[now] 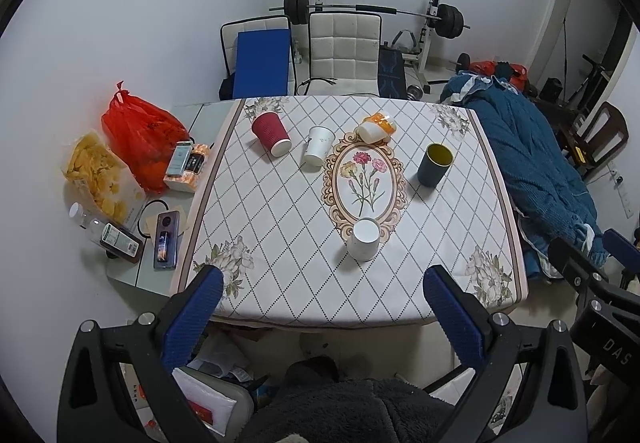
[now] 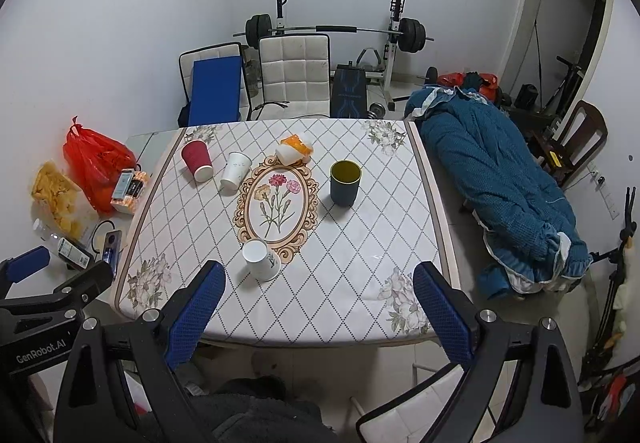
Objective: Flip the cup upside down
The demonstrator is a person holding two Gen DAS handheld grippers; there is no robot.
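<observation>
Both sets of jaws wide apart, nothing between them: left gripper (image 1: 324,303) and right gripper (image 2: 320,299) both hang over the near edge of the table (image 2: 360,307). The one upright mouth-up cup, dark blue (image 2: 345,183), sits right of the flower oval. Near white cup (image 2: 261,259) is bottom-up.

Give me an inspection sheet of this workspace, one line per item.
Surface: tablecloth with flower print.
Job's things: blue cup upright; red cup, two white cups and orange-white cup not upright.
Clutter: red bag, chips, phone on the side table.
Grippers: left gripper and right gripper open, empty.
Cables: black loop by the phone.
Surroundings: chairs, barbell, blue blanket.
</observation>
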